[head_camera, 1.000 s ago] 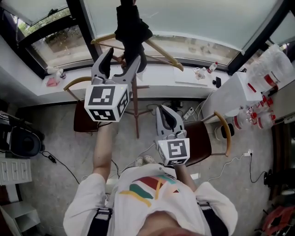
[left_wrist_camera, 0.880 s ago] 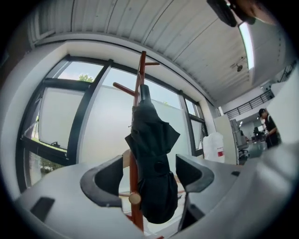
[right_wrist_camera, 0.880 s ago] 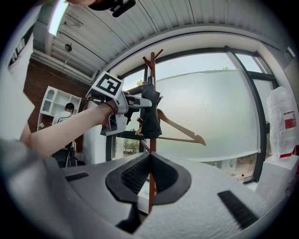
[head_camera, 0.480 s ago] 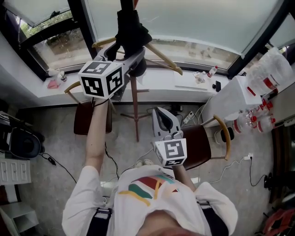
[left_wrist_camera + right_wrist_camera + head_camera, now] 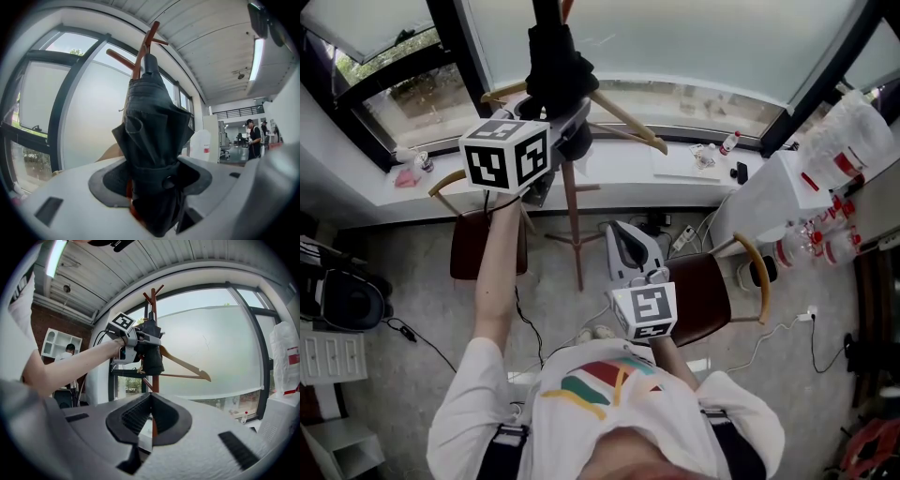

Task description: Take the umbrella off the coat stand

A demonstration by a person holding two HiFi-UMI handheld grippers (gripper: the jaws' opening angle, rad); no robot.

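A folded dark umbrella (image 5: 558,66) hangs from the top of the wooden coat stand (image 5: 572,225) by the window. My left gripper (image 5: 569,124) is raised and points level at it. In the left gripper view the umbrella (image 5: 152,140) fills the gap of that gripper (image 5: 157,187); the jaws are closing, and both pads lie against the strapped fabric. Higher up are the stand's pegs (image 5: 140,51). My right gripper (image 5: 628,239) hangs lower, in front of my chest, shut and empty. From the right gripper view I see the left gripper (image 5: 140,341) at the umbrella (image 5: 151,350).
A wooden hanger (image 5: 623,117) hangs on the stand beside the umbrella. Two chairs (image 5: 487,244) (image 5: 712,291) flank the stand's legs. Small bottles stand on the windowsill (image 5: 675,169). Bottles and bags (image 5: 825,234) crowd the right. Cables trail over the floor.
My left gripper moved away from me to the stand and rolled, so its marker cube turned. Its jaws now sit around the umbrella's lower end. The right gripper kept still.
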